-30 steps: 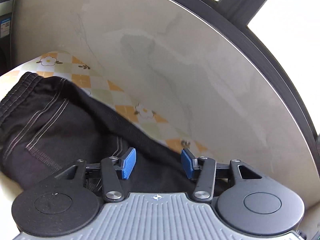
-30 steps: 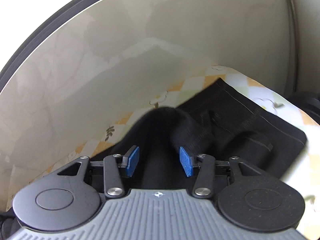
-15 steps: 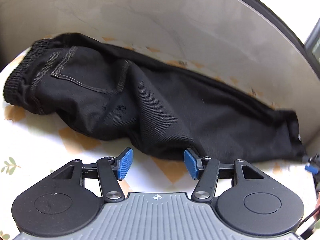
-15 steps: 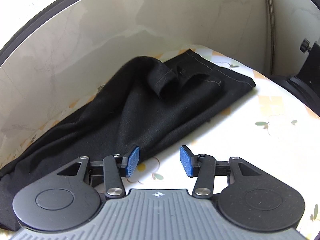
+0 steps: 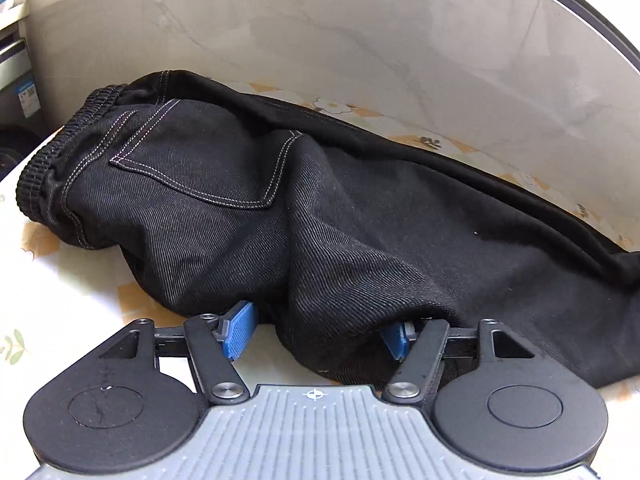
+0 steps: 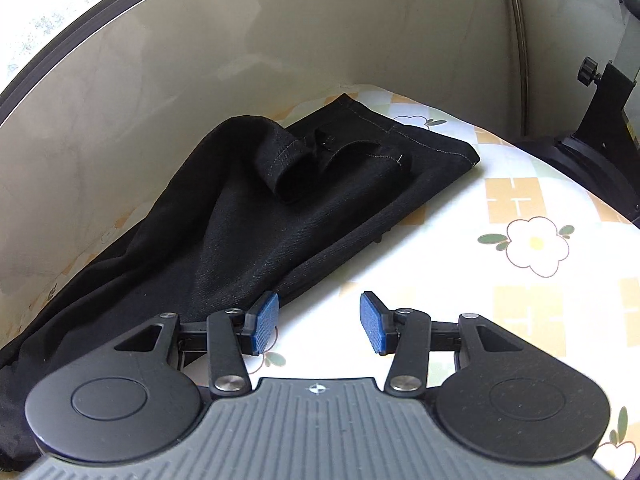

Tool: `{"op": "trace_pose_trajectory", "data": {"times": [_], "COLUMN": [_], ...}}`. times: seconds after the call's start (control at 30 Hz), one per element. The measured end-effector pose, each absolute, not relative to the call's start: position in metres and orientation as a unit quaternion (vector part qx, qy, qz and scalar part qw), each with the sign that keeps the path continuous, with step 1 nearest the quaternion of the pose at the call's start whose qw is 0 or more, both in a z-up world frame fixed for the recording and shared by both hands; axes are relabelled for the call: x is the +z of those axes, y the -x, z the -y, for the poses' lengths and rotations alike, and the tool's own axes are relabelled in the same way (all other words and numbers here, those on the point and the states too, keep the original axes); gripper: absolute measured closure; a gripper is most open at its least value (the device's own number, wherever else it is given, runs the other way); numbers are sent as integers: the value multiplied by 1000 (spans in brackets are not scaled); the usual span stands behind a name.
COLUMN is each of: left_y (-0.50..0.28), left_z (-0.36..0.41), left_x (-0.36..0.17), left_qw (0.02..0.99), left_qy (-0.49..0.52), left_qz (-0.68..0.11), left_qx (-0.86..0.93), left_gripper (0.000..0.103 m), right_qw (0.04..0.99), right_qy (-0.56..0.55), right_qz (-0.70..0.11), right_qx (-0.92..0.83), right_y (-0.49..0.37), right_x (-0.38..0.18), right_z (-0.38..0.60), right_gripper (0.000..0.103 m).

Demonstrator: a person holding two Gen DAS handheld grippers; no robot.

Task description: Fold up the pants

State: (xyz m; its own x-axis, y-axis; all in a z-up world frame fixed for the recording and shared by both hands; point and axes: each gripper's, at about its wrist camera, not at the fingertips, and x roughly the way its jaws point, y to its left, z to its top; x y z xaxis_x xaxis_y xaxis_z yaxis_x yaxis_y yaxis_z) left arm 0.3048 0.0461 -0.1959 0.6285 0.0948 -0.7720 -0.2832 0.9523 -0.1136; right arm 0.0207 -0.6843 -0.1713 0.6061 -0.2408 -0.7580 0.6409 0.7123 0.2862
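Note:
Black pants (image 5: 320, 208) lie along the wall on a flower-patterned tablecloth (image 5: 60, 304). In the left wrist view the elastic waistband (image 5: 52, 152) is at the left, with a white-stitched back pocket (image 5: 200, 168) beside it. My left gripper (image 5: 318, 332) sits low at the pants' near edge. Its jaws are opening around a bulge of fabric, which hides part of the right pad. In the right wrist view the pant legs (image 6: 248, 232) run to the hems (image 6: 420, 136), and the top hem is curled over. My right gripper (image 6: 318, 320) is open over bare cloth, its left pad at the leg's edge.
A pale marbled wall (image 5: 360, 40) rises right behind the pants. A black stand with a knob (image 6: 600, 120) is past the table's far right corner. Boxes or shelves (image 5: 12, 60) show at the far left. Bare tablecloth (image 6: 520, 240) spreads to the right of the legs.
My left gripper has dropped toward the pants' near edge and its jaws have widened around a fold of fabric. My right gripper has drawn back off the legs to the bare cloth beside them.

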Motion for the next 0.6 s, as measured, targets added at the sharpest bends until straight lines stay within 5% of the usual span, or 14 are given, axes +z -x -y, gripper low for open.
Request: {"op": "trace_pose_trajectory", "data": {"times": [0.07,0.13,0.2,0.6], "left_y": [-311,-314,-313,-298], "left_z": [-43,-41,-41,-103], "left_x": [-200,-201,-198,-184], "left_qw": [890,889,887,866], "left_qy": [104,101,107,164], "left_qz": [-429,-434,-436,-422], "left_qx": [111,106,105,213], "left_gripper": [35,71,84,89], "right_qw": [854,857,861,861], "right_qy": [-275,-267,-260,-268], "right_qz": [-360,-359,-355,-351], "right_qx": [-257,-256,-256,-251], "right_y": [-24,-28,-31,-32], "right_x": [-172,-171,-169,-174], "right_z": [685,685,684,688], "right_gripper": [55,55,55,55]}}
